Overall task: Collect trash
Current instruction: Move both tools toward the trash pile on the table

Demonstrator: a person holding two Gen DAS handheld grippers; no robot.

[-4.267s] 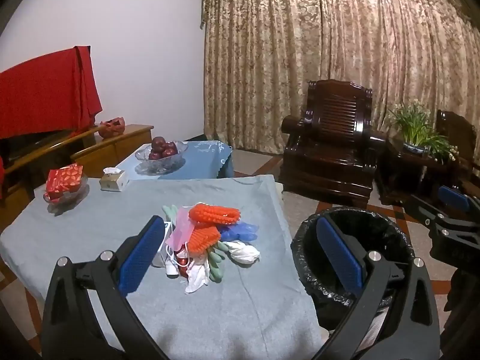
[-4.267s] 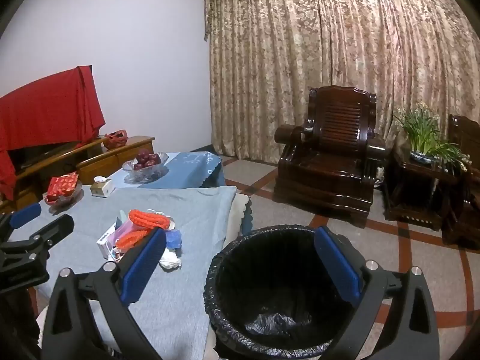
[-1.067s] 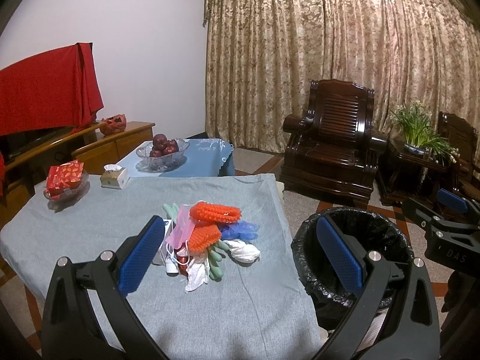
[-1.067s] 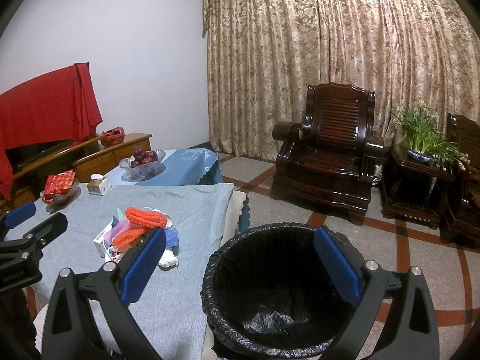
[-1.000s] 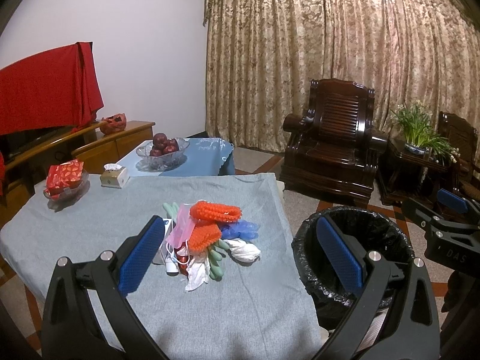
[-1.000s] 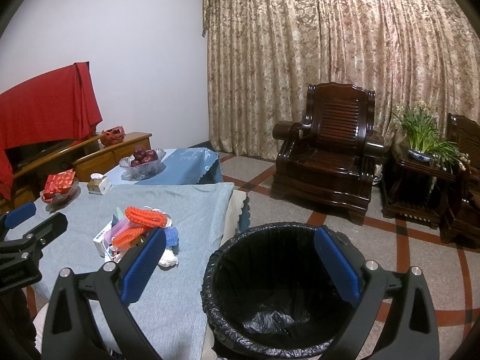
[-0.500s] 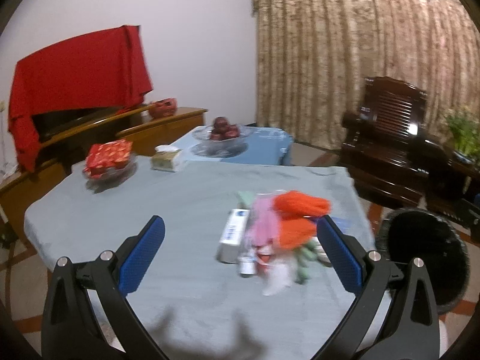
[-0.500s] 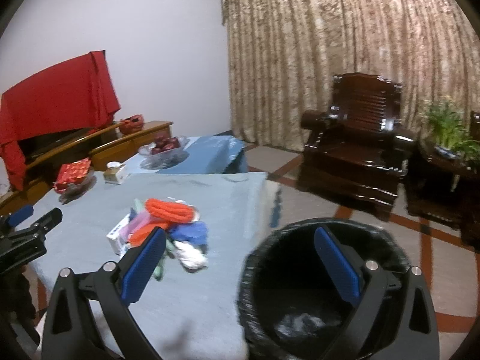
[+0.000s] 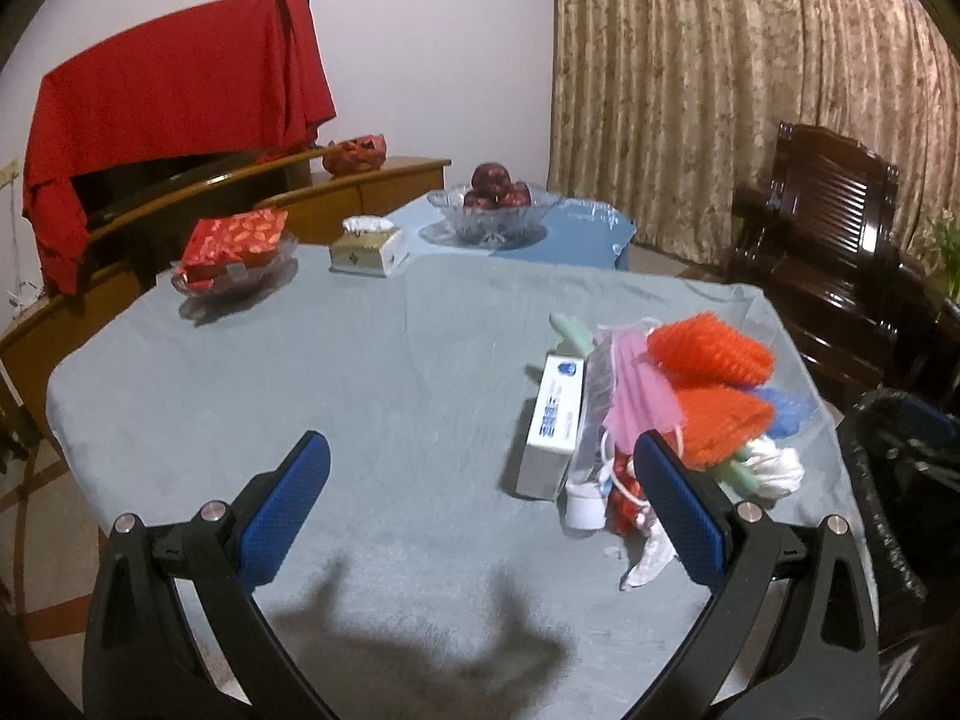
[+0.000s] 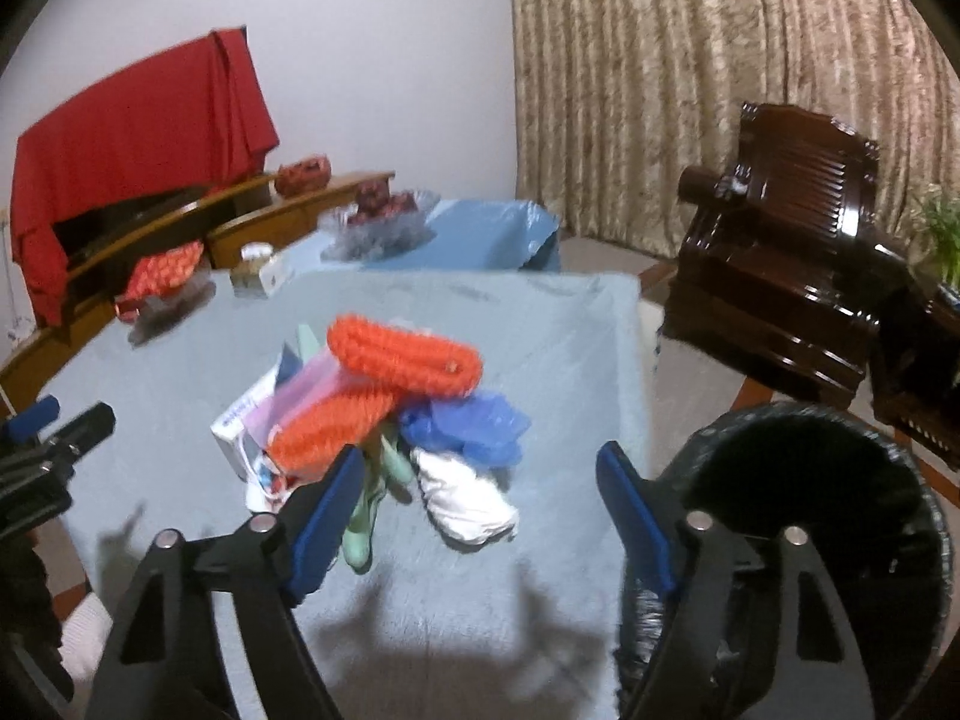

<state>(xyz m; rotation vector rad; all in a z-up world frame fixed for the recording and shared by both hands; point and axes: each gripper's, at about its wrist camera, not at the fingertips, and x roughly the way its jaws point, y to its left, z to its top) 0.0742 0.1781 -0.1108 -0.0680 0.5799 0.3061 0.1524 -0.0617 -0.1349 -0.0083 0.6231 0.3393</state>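
- Left wrist view: your left gripper (image 9: 474,492), black frame with blue ribbed pads, has its jaws spread wide with nothing between them but bare cloth.
- It hangs over the table draped in a pale blue-grey cloth (image 9: 360,372).
- The trash heap (image 9: 660,414) lies on the right part of the cloth, just beyond your right-hand pad: a white oblong carton with blue print (image 9: 555,414), a pink face mask (image 9: 639,384), two orange ribbed foam nets (image 9: 711,354), a blue crumpled piece (image 9: 786,411), a white crumpled wad (image 9: 774,465).
- The black bag-lined bin (image 9: 900,468) stands off the table's right edge.
- At the far left of the cloth: a glass dish holding a red patterned packet (image 9: 234,252) and a small green-and-white tissue box (image 9: 366,246).
- Behind, on a lower blue-covered table: a clear glass bowl of dark red fruit (image 9: 495,204). A red cloth (image 9: 174,96) hangs over the wooden sideboard.
- Right wrist view (somewhat blurred): your right gripper (image 10: 480,504) has just been closing its jaws, yet they stand well apart, gripping nothing. The white wad lies on the cloth beyond and between the pads, untouched.
- The left pad sits in front of the pale green pieces (image 10: 369,516) at the heap's near edge; contact cannot be told.
- The bin is low at right, beside the table, its mouth open.
- Your left gripper's tip shows at the left edge.
- A dark carved wooden armchair (image 10: 780,228) stands before the patterned beige curtain (image 10: 690,78).
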